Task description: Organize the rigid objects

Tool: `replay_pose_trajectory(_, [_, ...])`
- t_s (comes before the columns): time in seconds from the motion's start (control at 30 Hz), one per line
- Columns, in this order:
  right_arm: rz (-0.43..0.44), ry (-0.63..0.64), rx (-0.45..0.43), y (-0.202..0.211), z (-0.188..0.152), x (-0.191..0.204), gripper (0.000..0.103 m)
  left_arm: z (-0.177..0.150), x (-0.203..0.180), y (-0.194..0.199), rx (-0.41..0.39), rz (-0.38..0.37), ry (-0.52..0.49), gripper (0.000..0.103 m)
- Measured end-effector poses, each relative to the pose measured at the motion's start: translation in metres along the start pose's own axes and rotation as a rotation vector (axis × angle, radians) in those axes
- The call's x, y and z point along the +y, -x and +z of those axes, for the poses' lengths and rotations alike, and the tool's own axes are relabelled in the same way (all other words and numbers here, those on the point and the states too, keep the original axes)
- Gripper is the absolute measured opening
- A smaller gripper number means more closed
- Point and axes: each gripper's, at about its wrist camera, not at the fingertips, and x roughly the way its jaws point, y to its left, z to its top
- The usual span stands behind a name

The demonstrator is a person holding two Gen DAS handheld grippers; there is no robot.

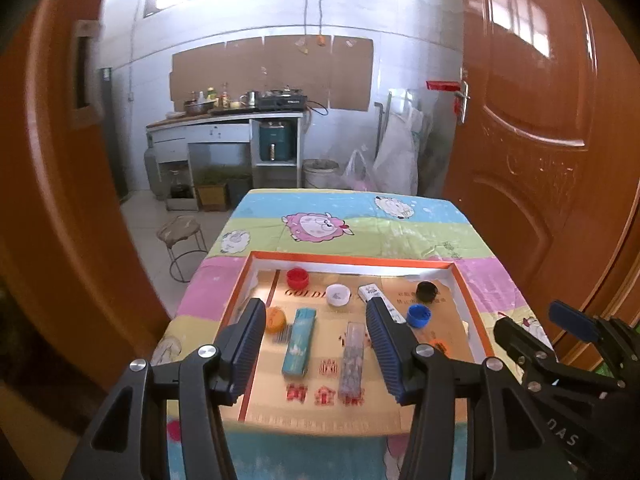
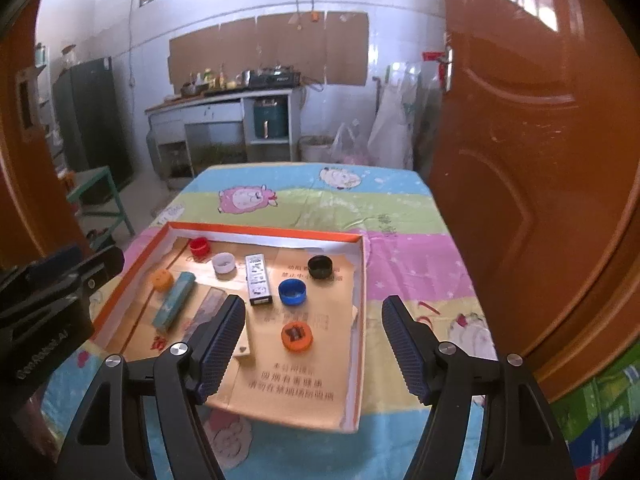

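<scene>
An orange-rimmed cardboard tray (image 1: 352,257) (image 2: 264,230) lies on the table. In it lie red (image 1: 297,279) (image 2: 200,246), white (image 1: 338,294) (image 2: 223,263), black (image 1: 426,291) (image 2: 320,267), blue (image 1: 419,315) (image 2: 292,292) and orange caps (image 1: 275,319) (image 2: 162,280), another orange cap (image 2: 296,336), a teal box (image 1: 299,341) (image 2: 174,300), a clear case (image 1: 352,358) (image 2: 208,307) and a white box (image 1: 378,300) (image 2: 258,279). My left gripper (image 1: 316,346) is open and empty above the tray's near left. My right gripper (image 2: 312,344) is open and empty above its near right.
The table has a striped cartoon-sheep cloth (image 1: 344,220) (image 2: 320,196). Brown doors (image 1: 540,140) (image 2: 540,160) stand close on the right and left. A stool (image 1: 182,236) stands left of the table. A kitchen counter (image 1: 224,120) is at the back.
</scene>
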Motion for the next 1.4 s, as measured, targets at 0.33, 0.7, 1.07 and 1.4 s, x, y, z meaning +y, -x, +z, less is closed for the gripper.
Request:
replay_pose_trajectory(0.33, [-0.076,-0.027,-0.106,0.085,-0.031,0.01,0.073,-0.033,0.005,0.073,-0.073,-0.001,0.015,0.052])
replay_pose_trajectory(0.7, [-0.151,0.015,-0.228,0.163,-0.07,0.036,0.073,-0.077,0.005,0.157,-0.191,0.063,0.013,0.052])
replay_pose_trajectory(1.07, [-0.17,0.017,-0.231,0.193,-0.106,0.041,0.073,-0.107,-0.001,0.183,-0.179,0.046,-0.021,0.052])
replay_pose_trajectory(1.4, [-0.167,0.015,-0.254,0.212,-0.116,0.043,0.073,-0.113,0.001,0.191,-0.181,0.046,-0.026,0.052])
